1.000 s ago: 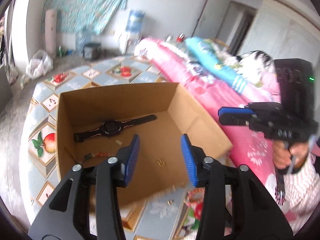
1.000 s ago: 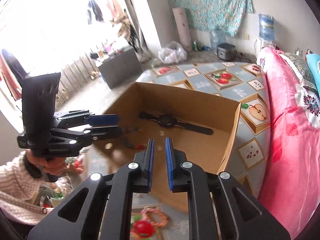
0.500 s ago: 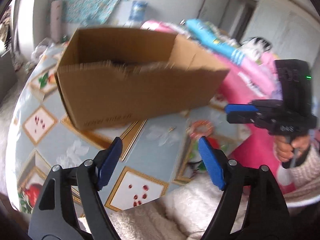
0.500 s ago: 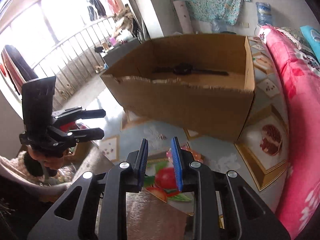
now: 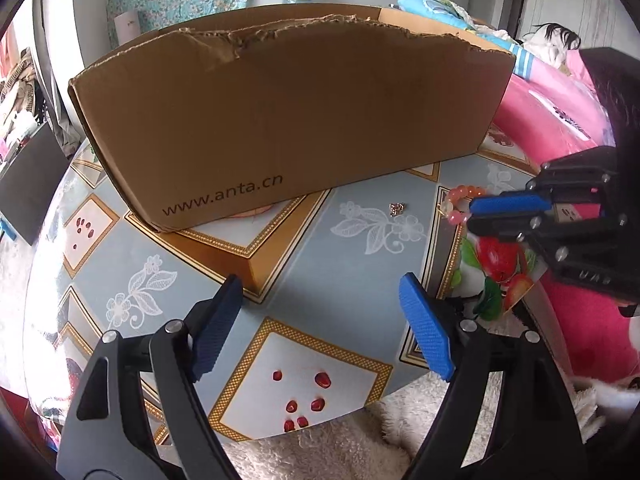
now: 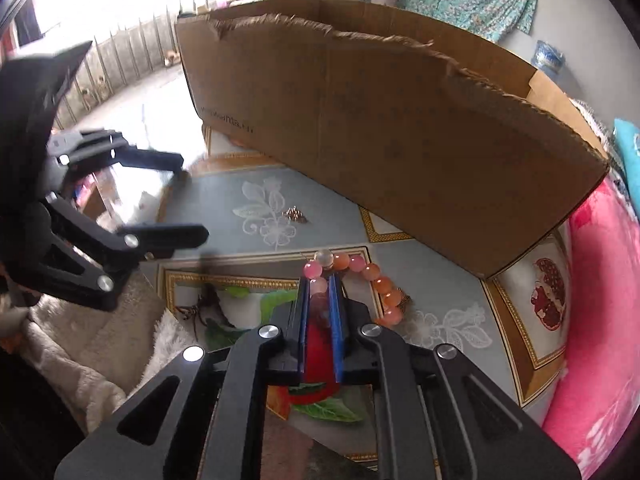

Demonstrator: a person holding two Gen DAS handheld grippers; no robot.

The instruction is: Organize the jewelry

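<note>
Bead bracelet (image 6: 370, 276) on table btwn closing right fingers (image 6: 334, 312); left fingers (image 5: 426, 340) wide apart, empty.

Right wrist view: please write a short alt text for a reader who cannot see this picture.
The right gripper is closing its blue pads around a pink bead of a pink-and-orange bead bracelet lying on a fruit-patterned tablecloth. Behind it stands a brown cardboard box, with a small gold trinket before it. The left gripper hovers open at the left.
</note>
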